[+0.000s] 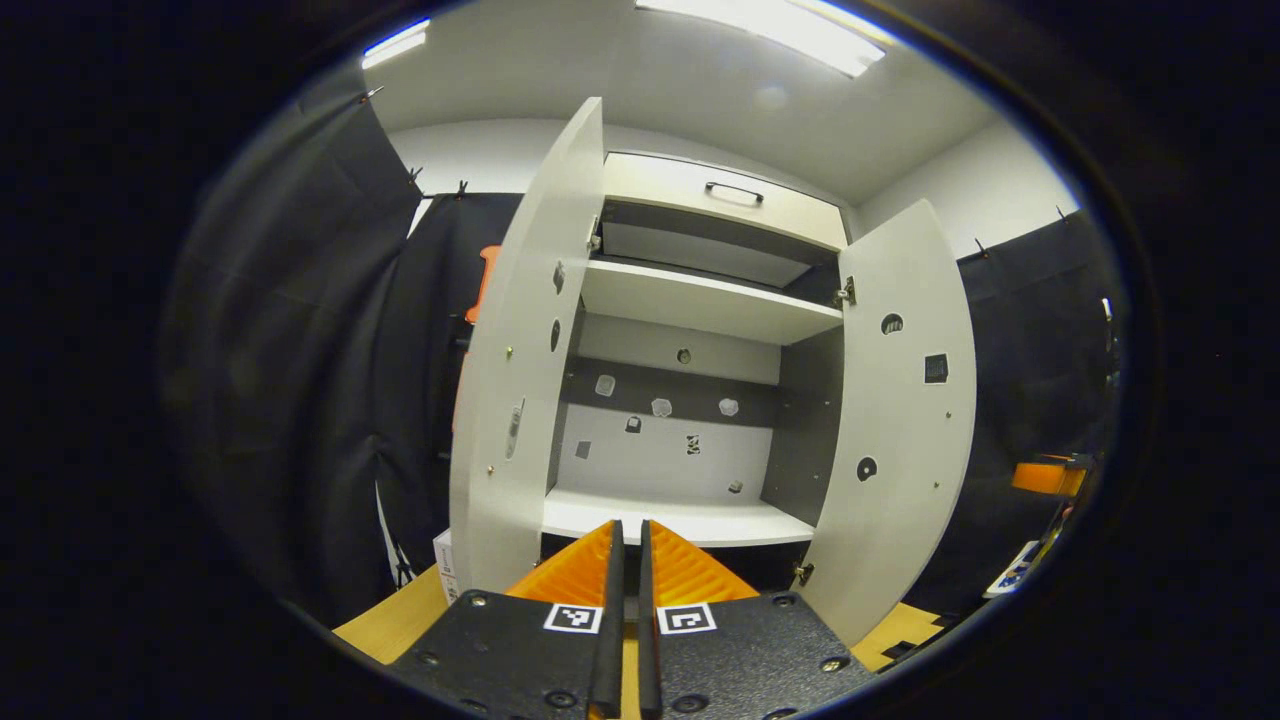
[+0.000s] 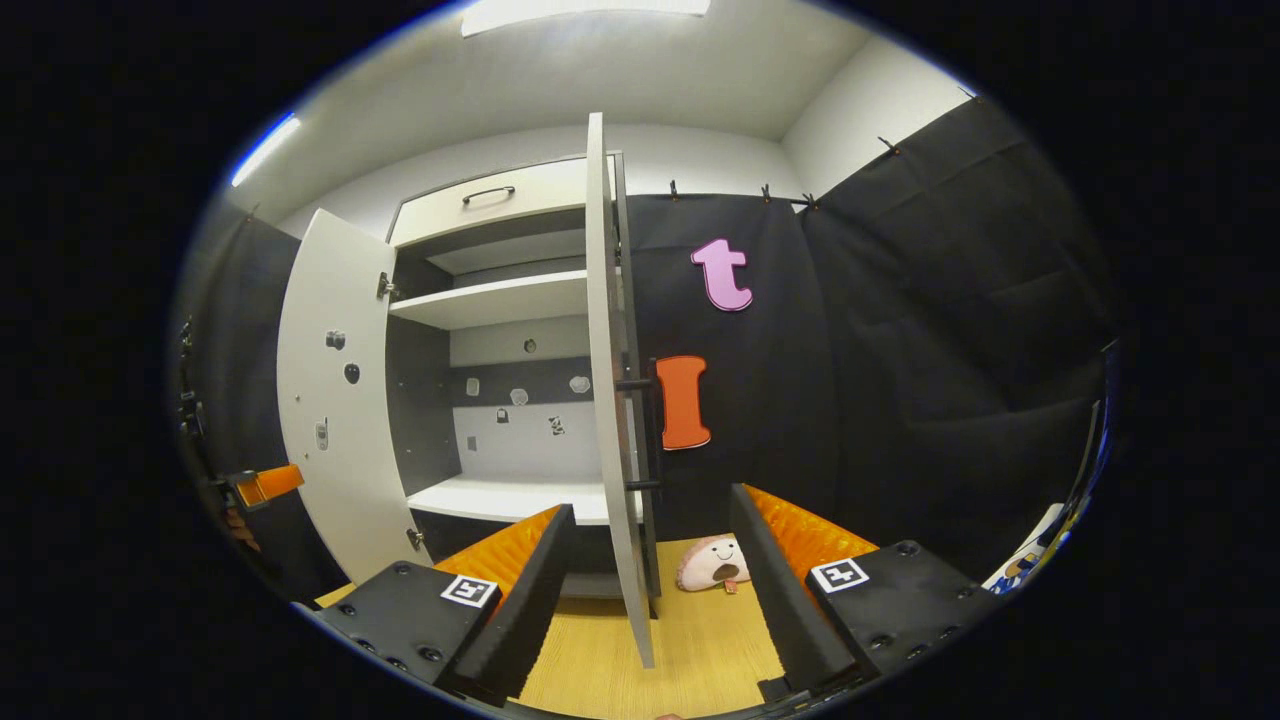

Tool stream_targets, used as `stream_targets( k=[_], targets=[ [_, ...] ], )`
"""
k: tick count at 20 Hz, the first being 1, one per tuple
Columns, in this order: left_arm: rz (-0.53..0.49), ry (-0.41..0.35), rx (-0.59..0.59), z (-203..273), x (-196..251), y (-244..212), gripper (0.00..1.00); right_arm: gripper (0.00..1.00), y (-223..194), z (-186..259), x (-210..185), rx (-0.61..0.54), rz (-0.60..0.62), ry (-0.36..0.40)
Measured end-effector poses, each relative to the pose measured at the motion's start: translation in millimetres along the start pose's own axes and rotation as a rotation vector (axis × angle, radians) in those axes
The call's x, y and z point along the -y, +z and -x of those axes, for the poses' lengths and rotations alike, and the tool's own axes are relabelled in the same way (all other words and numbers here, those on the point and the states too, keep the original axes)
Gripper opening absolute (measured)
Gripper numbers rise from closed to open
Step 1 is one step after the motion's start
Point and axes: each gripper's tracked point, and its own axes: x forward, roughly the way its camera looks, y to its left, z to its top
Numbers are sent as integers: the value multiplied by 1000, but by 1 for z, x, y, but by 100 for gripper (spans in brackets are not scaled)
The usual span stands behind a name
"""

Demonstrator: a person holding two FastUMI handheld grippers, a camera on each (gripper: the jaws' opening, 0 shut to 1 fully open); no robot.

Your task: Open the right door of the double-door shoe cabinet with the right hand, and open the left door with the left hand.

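Observation:
The white shoe cabinet (image 1: 690, 300) has both doors swung open, showing bare shelves. In the left gripper view the left door (image 1: 520, 380) stands ajar just left of my left gripper (image 1: 627, 528), which is shut on nothing and points into the cabinet; the right door (image 1: 905, 420) hangs open on the right. In the right gripper view the right door (image 2: 605, 400) is seen edge-on, its dark handle (image 2: 640, 435) facing right. My right gripper (image 2: 650, 500) is open, with the door's edge standing between its fingers, untouched. The left door (image 2: 335, 400) sits farther left.
A drawer with a dark handle (image 1: 735, 192) tops the cabinet. A small pink plush toy (image 2: 712, 565) lies on the wooden floor (image 2: 610, 670) by the cabinet's right side. Black cloth walls (image 2: 900, 380) close in on both sides. The other gripper (image 2: 265, 485) shows far left.

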Motion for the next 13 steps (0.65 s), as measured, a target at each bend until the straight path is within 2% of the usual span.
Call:
stream_targets(
  k=[1, 2, 3, 4, 5, 6, 7, 8, 9, 13],
  targets=[
    [9, -25, -7, -2, 10, 0, 19, 98, 2, 0, 2, 7, 1, -8],
    [15, -34, -5, -3, 16, 1, 23, 98, 3, 1, 4, 11, 3, -14],
    [20, -35, 1, -3, 18, 2, 38, 98, 7, 1, 4, 19, 4, -14],
    [22, -38, 3, -5, 20, 2, 45, 98, 10, 1, 4, 25, 4, -10],
    [22, -28, 4, -5, 18, 1, 63, 98, 9, 0, 3, 26, 3, -6],
    [14, -18, 5, -7, 17, 1, 71, 98, 8, 1, 2, 22, 2, 0],
    [10, -9, 11, -5, 16, 0, 87, 88, 5, 1, 2, 17, 4, 1],
    [10, 0, 13, -3, 15, 1, 97, 88, 2, 0, 3, 11, 8, 0],
    [14, 10, 16, -1, 12, 2, 94, 88, 0, -1, 4, 5, 10, -2],
    [17, 48, 61, 5, 3, 12, 94, 88, -5, -3, 0, -5, -3, 14]
  ],
)
